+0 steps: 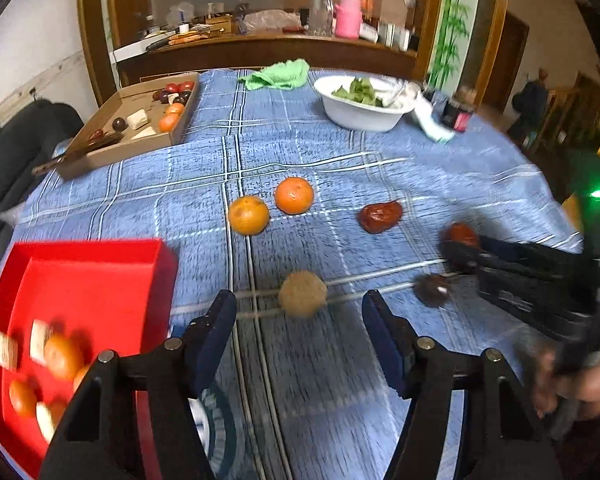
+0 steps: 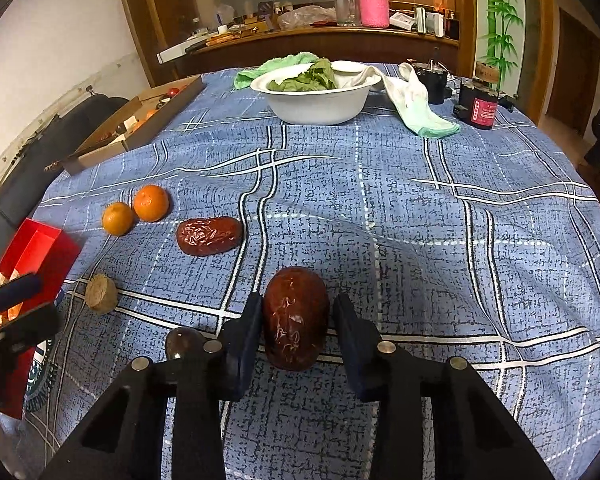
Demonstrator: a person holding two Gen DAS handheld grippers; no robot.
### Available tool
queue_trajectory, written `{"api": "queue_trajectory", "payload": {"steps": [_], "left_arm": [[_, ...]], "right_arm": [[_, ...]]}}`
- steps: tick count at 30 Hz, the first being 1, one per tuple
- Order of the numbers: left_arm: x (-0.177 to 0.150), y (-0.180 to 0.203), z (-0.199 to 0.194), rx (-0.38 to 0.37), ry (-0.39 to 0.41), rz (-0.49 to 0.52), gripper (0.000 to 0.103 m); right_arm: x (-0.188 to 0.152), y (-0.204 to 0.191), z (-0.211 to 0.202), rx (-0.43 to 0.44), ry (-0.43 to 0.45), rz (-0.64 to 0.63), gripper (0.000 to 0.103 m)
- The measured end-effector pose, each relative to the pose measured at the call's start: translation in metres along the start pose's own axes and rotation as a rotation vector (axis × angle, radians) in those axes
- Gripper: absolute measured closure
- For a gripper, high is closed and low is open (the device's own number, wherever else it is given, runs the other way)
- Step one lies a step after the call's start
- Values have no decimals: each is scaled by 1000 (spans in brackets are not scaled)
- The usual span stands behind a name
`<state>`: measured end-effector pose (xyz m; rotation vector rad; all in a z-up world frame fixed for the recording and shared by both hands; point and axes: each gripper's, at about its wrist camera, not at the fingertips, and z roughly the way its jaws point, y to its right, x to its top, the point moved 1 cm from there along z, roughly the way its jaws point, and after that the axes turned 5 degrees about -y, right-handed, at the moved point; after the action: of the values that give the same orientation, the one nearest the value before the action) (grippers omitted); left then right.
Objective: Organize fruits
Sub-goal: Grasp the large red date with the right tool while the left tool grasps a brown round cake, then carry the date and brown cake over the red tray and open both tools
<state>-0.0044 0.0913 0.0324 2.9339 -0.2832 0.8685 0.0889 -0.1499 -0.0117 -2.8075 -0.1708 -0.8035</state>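
Left of the tan round fruit (image 1: 303,294) sits the red tray (image 1: 100,264), collecting sorted pieces. The left gripper (image 1: 300,320) hangs unclenched before that fruit; right of it, the right gripper (image 2: 296,320) straddles a red date (image 2: 295,316), left pad touching, grip uncertain.

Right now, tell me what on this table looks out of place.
The white cloth hangs out of the white bowl of greens onto the tablecloth. Loose fruit lies scattered: two tangerines, two red dates, outside the red tray.
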Motion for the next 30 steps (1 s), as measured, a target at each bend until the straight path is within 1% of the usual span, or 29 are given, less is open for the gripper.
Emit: {"api": "queue_trajectory", "payload": {"steps": [7, 9, 10, 12, 13, 14, 19, 25, 30], "left_arm": [[-1, -2, 31, 12, -48, -9, 39], [-1, -1, 36, 12, -53, -3, 41], [-1, 0, 38, 7, -57, 1, 46], [-2, 3, 37, 13, -37, 17, 56], [-2, 4, 37, 12, -32, 20, 70], [-2, 6, 36, 9, -27, 27, 72], [-5, 8, 25, -6, 2, 13, 72], [-11, -8, -14, -50, 67, -68, 72], [-22, -32, -51, -37, 130, -140, 72]], "right_arm": [[-1, 2, -2, 12, 2, 8, 65], [-2, 1, -2, 5, 2, 5, 65], [-2, 1, -2, 2, 4, 3, 65], [-2, 0, -3, -2, 7, 2, 65], [-2, 0, -3, -4, 11, 2, 66], [-2, 1, -4, -4, 14, 4, 67], [-3, 2, -8, -4, 30, 12, 68], [-3, 5, -14, 34, 55, 30, 68], [-4, 7, -18, 51, 76, 47, 68]]}}
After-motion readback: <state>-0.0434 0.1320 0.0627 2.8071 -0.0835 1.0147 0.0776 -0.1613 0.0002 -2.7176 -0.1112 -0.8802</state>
